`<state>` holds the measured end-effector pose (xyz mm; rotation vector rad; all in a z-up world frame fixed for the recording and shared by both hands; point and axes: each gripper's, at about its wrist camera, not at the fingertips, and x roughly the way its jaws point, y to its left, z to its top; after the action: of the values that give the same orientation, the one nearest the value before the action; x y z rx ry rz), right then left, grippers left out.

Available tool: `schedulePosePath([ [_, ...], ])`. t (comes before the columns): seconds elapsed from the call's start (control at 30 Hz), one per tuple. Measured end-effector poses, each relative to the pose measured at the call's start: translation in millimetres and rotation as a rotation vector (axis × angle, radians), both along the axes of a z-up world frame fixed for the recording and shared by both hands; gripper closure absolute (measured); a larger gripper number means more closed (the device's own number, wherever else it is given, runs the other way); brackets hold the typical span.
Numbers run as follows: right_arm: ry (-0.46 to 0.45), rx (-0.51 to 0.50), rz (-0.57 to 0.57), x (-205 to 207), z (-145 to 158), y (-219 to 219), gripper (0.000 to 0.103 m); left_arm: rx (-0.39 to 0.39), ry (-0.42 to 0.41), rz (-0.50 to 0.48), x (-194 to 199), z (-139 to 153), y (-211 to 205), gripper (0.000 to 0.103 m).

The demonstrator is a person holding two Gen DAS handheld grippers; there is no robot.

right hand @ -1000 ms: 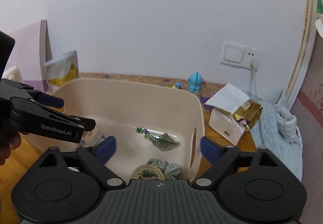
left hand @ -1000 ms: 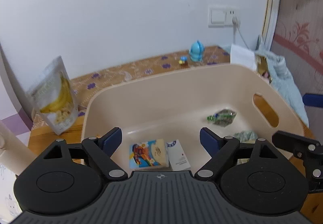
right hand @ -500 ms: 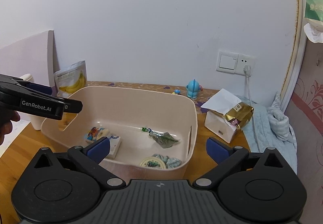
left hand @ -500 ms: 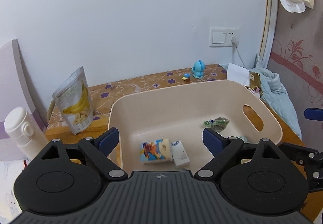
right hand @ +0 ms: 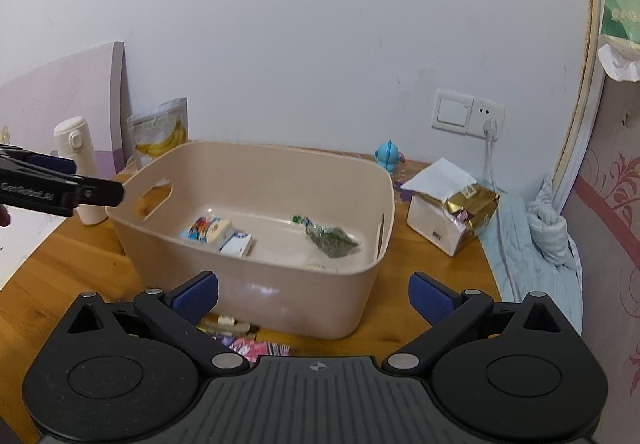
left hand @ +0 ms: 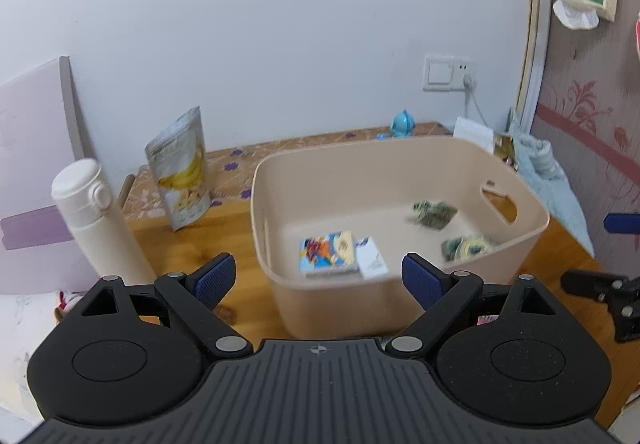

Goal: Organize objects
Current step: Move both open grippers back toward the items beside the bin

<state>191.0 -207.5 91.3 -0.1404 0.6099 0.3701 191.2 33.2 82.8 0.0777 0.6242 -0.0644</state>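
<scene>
The left gripper [left hand: 318,276] is hovering before the beige plastic bin [left hand: 400,148] on the wooden table [left hand: 240,224], its blue-padded fingers [left hand: 214,278] standing spread with nothing between them; the right gripper [right hand: 314,294] is likewise hanging wide apart and empty; inside the bin a colourful cartoon-printed box [right hand: 208,230], a small white carton [right hand: 238,244] touching it and a crumpled green foil wrapper [right hand: 330,238] are lying; a banana-chip pouch [left hand: 180,168] and a white flask [left hand: 92,220] are standing beside the bin.
</scene>
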Motion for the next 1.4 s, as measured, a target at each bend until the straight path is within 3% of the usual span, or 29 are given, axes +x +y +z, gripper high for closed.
schedulePosePath([
  [0.83,0.17,-0.101,0.018,-15,-88,19,0.0,-0.022,0.183,-0.029,-19,-95,2,0.011],
  [1.4,0.232,-0.131,-0.026,-15,-117,-1,0.0,-0.085,0.225,-0.118,-24,-121,-45,0.011],
])
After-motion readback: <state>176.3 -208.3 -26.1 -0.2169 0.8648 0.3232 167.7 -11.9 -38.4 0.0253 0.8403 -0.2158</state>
